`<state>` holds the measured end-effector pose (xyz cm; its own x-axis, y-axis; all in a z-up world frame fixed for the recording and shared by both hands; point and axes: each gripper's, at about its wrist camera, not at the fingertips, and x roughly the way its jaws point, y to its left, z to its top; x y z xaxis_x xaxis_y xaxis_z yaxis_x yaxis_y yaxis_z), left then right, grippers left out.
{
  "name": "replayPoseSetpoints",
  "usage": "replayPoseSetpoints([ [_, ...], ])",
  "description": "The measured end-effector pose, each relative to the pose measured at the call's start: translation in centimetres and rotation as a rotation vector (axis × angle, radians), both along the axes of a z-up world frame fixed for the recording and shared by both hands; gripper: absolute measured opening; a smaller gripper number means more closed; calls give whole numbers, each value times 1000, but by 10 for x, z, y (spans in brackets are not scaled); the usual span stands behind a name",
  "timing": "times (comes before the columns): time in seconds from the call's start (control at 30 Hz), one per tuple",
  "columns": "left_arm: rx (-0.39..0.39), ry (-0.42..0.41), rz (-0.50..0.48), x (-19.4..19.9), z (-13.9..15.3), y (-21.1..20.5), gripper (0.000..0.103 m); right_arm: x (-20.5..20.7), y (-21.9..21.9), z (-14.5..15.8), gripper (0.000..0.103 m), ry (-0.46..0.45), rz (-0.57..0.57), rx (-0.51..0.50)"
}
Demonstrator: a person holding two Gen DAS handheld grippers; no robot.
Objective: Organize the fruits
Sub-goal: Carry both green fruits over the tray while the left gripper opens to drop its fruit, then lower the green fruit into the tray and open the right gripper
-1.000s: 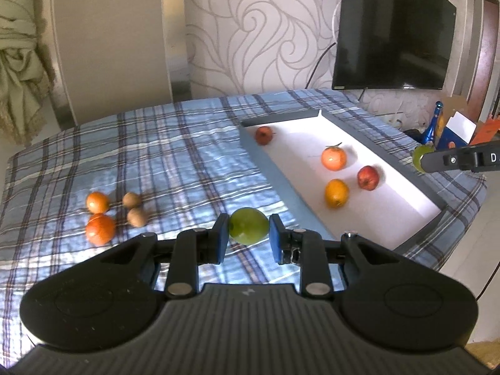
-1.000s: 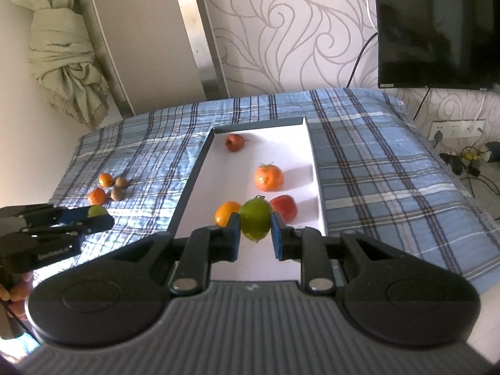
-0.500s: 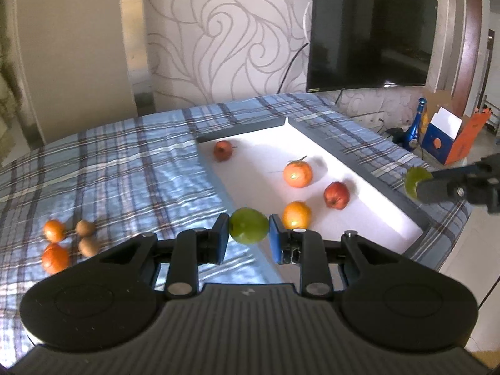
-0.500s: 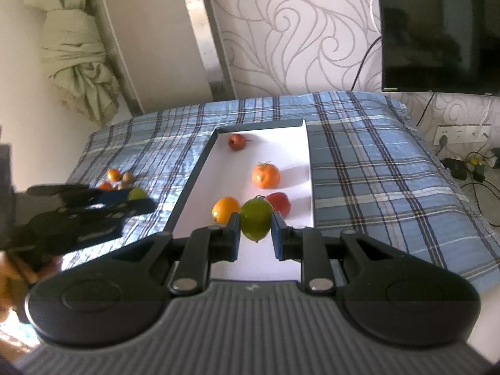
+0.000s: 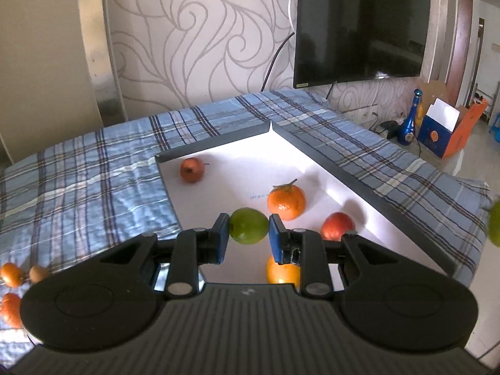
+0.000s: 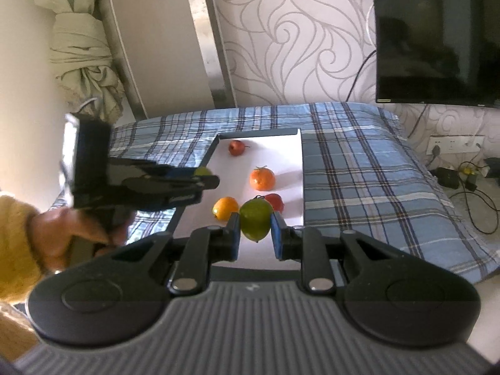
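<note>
Step in hand: you are carrying 2 green fruits to the tray, 1 in each gripper, both over its near end; I judge this the delivery leg, release not yet begun.
Left gripper: jaws clamped on a green lime-like fruit, held above the tray floor with the orange at 5 o'clock below it.
Right gripper: jaws clamped on a green fruit with a small stem, in front of the tray's near end.
Already in the tray: a tangerine with a stalk, a red fruit, a reddish fruit at the far end, plus that orange.
Left on the bed: small orange and brown fruits at the 8 o'clock edge of the left view.
Next move: lower each fruit to a bare white patch, clear of the 4 lying there, then ease the jaws apart; round fruit may roll, so let go low.
Hidden or unclear: the orange is half covered by the left gripper's body; the fruits on the bed are cut by the frame, so you cannot count them. In the right view your left hand is blurred. You cannot tell how high either fruit hangs over the tray.
</note>
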<state>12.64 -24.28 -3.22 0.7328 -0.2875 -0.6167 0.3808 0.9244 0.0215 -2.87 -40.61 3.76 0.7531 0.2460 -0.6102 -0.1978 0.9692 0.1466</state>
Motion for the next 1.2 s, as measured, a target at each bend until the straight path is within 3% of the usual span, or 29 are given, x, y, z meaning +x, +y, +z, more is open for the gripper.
replayPoseSetpoints([
  [0.5,6,52,0,33,-24,-15,32,-22,-9,0,23,27,-97,-31],
  [0.87,38,83,16,35,-28,-13,33,-26,1,4,23,19,-78,-46],
  [1.2,16,33,17,17,-5,-6,33,-31,9,7,23,8,-50,-54],
])
